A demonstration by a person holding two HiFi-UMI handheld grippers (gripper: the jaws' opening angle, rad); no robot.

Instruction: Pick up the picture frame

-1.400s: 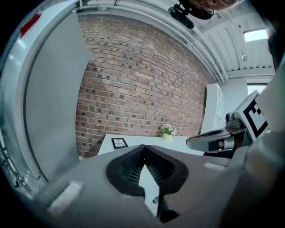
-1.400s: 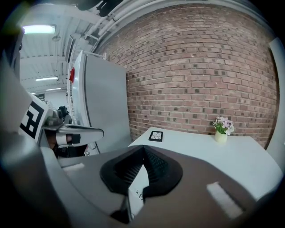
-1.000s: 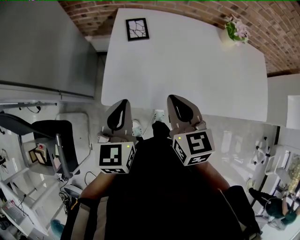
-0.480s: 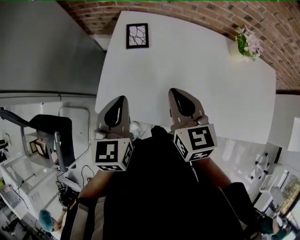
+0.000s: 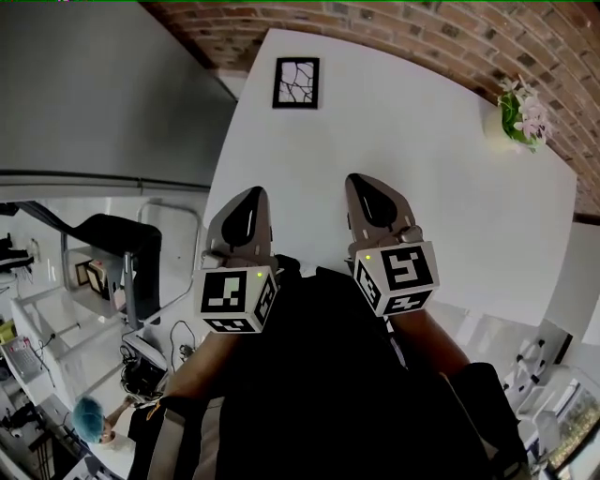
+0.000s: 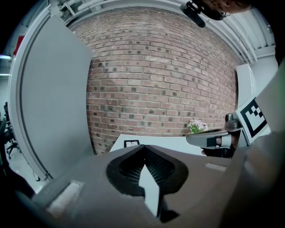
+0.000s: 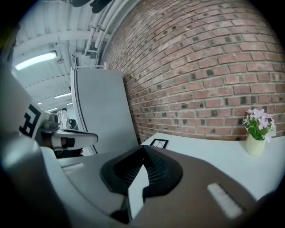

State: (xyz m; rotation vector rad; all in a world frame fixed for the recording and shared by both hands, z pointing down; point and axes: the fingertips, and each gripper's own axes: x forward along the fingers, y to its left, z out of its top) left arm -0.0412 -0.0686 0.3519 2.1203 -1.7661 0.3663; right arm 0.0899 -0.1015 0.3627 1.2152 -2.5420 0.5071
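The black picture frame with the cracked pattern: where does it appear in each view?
Head view: black square picture frame, top centre, on the white table's far left corner.
Left gripper view: tiny, just above the jaws.
Right gripper view: small, just above the jaws.
Shared landmark: the pink-flowered plant pot.

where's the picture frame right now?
In the head view the frame lies flat at the far left corner of the table, close to the brick wall. The flower pot is at the opposite far corner.
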